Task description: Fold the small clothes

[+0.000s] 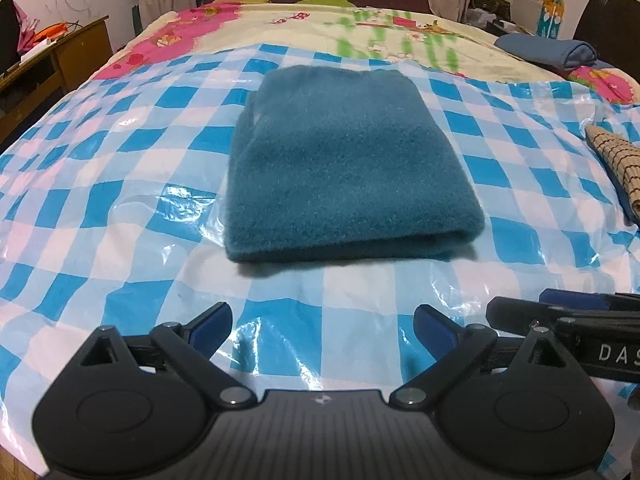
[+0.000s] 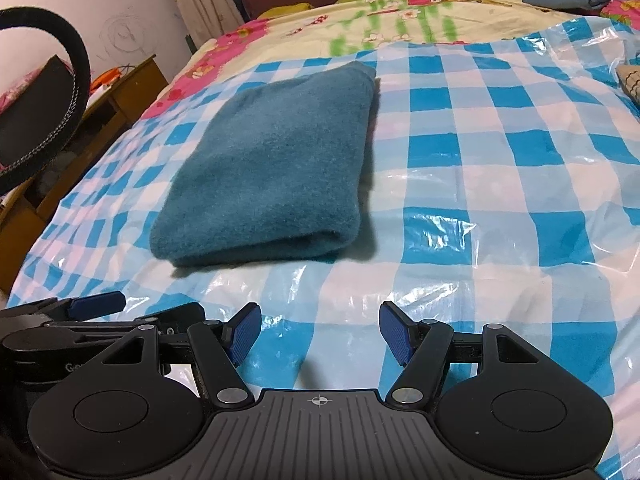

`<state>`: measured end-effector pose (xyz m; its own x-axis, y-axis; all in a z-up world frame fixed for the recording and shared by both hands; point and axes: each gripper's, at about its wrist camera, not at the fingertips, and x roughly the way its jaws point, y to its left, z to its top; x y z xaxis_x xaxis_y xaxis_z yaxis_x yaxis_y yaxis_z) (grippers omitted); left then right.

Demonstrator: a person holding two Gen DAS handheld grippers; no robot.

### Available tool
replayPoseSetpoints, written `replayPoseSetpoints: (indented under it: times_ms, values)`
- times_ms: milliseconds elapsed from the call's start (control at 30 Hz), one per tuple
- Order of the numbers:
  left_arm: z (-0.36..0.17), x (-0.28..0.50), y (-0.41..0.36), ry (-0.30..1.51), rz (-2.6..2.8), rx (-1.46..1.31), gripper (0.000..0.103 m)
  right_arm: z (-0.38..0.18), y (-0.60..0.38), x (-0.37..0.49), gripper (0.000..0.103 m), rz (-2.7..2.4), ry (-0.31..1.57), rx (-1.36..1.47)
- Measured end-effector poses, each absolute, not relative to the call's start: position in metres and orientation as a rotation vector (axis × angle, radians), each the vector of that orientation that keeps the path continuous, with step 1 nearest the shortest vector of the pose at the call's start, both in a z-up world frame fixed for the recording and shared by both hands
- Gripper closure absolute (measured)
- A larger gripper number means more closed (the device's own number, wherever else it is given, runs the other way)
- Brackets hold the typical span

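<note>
A: Left gripper (image 1: 323,322): black linkage arms, silver pivot pins, blue ribbed pads, grey ridged base.
B: Right gripper (image 2: 320,330): same build, crosshair mark on base. White lettering on its side, partly legible.

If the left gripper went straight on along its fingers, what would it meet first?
Probably the checked plastic sheet just short of the folded teal cloth; the open left gripper tilts downward, holding nothing. Depth is unclear, so it might reach the cloth's near fold instead.
</note>
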<state>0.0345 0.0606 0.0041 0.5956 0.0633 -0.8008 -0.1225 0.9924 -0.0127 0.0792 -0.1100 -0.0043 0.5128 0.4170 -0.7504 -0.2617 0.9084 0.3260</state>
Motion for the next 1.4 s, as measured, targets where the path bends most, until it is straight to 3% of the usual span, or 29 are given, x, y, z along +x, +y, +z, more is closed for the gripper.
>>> replayPoseSetpoints:
  times_ms: [1400]
  values:
    - [-0.001,0.032,0.062,0.987,0.158,-0.081,0.0,-0.017,-0.109,0.074,0.035,0.388,0.974,0.147]
